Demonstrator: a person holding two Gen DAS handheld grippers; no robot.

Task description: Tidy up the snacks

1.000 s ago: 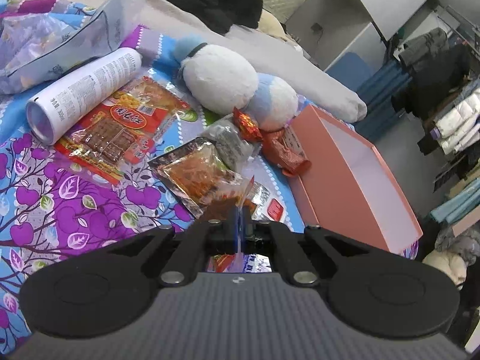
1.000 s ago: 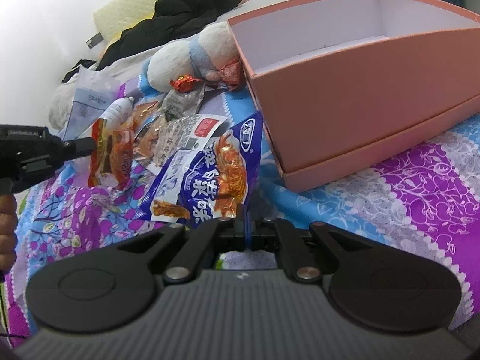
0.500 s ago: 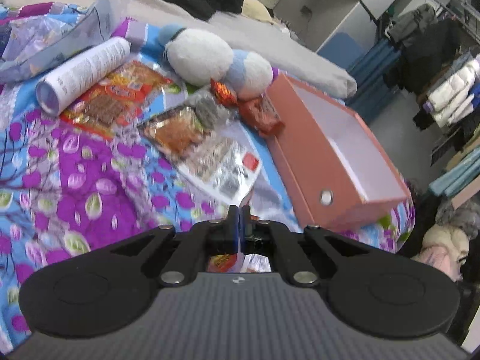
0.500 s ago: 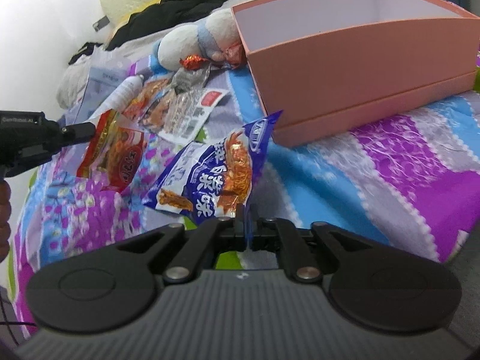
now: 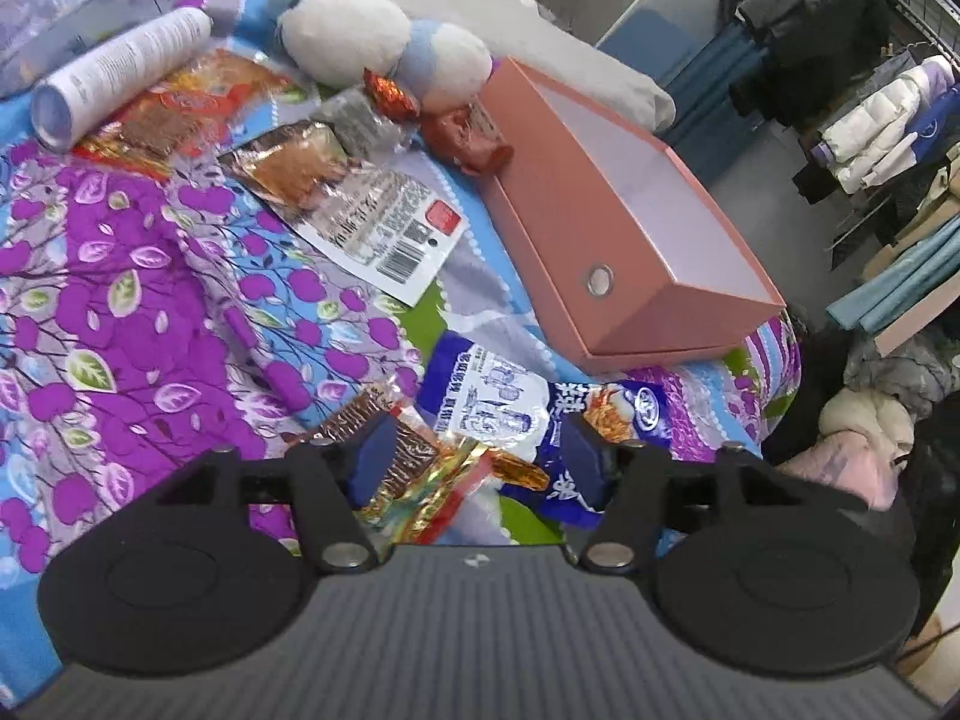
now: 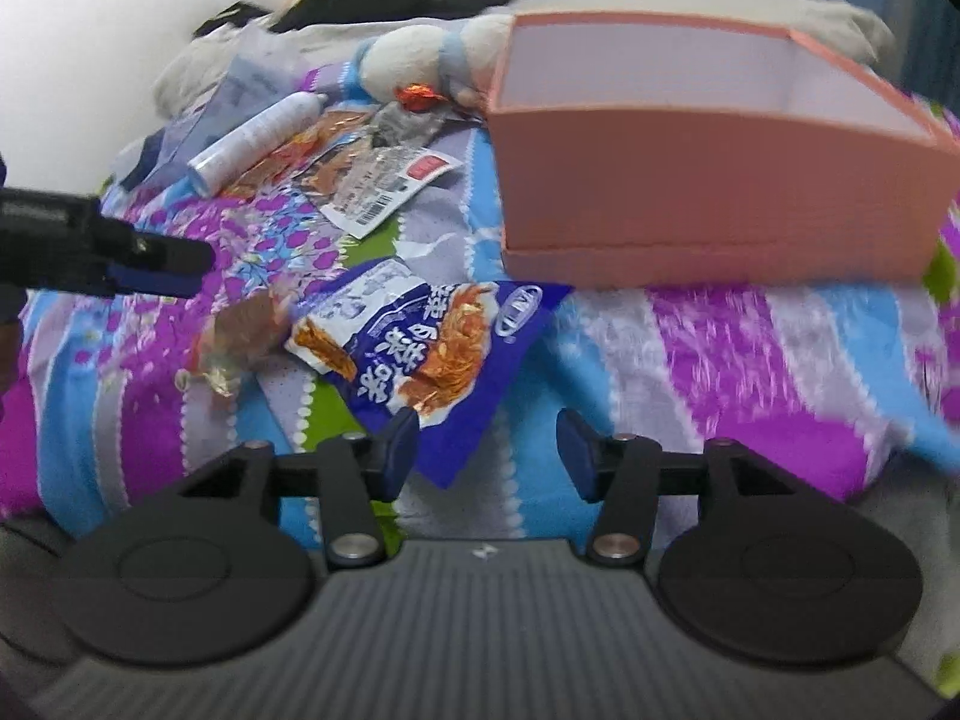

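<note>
Floral bedspread [image 5: 120, 312], blue snack bag [image 6: 432, 336] with unreadable white lettering, barcoded packet [image 5: 384, 228]

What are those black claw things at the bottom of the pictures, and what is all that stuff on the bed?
Those are two grabbing tools that a person holds, one in each hand. Each has a small camera looking out along its two fingers, so each picture shows its own tool at the bottom. The left tool and the right tool are both opening their jaws right now, and neither is gripping anything. A blue snack bag and a gold-and-red snack packet lie loose on the flowery blanket. Farther back are more snacks, a white tube, a plush toy and an empty pink box.
</note>
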